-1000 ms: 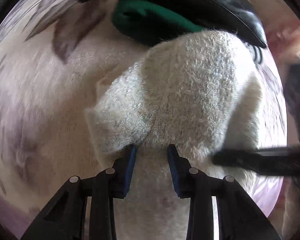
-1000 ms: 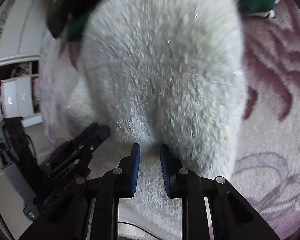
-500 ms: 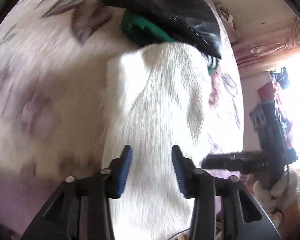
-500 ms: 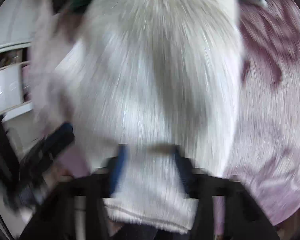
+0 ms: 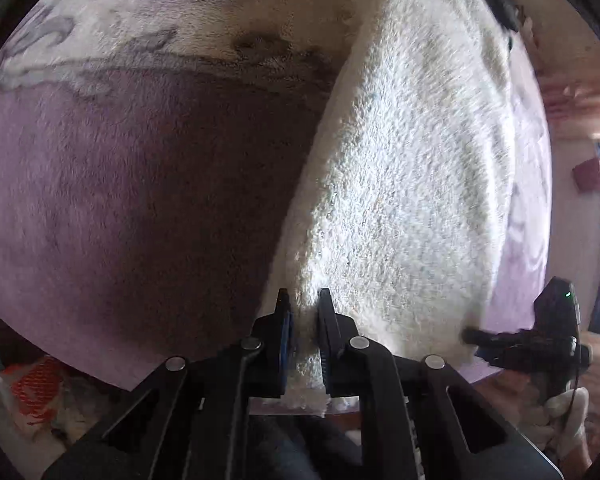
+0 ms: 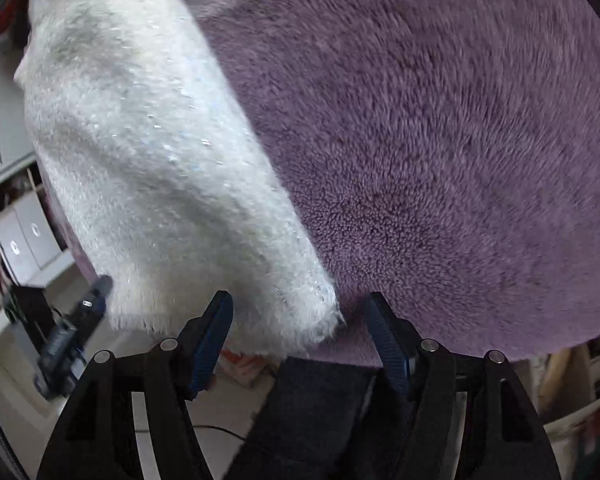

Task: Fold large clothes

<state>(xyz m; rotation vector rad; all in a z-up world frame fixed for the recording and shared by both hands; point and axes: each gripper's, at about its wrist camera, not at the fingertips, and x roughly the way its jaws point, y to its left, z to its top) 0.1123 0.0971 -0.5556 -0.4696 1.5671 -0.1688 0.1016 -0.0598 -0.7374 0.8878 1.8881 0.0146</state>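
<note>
Now your left tongs [image 5: 303,312] pinch the near edge of the fluffy white knitted garment [image 5: 400,184], a long strip on the purple plush blanket [image 5: 120,200]. Your right tongs [image 6: 298,320] are closing, pads off its corner. Folding seems, perhaps, partway; more folds remain.
</note>
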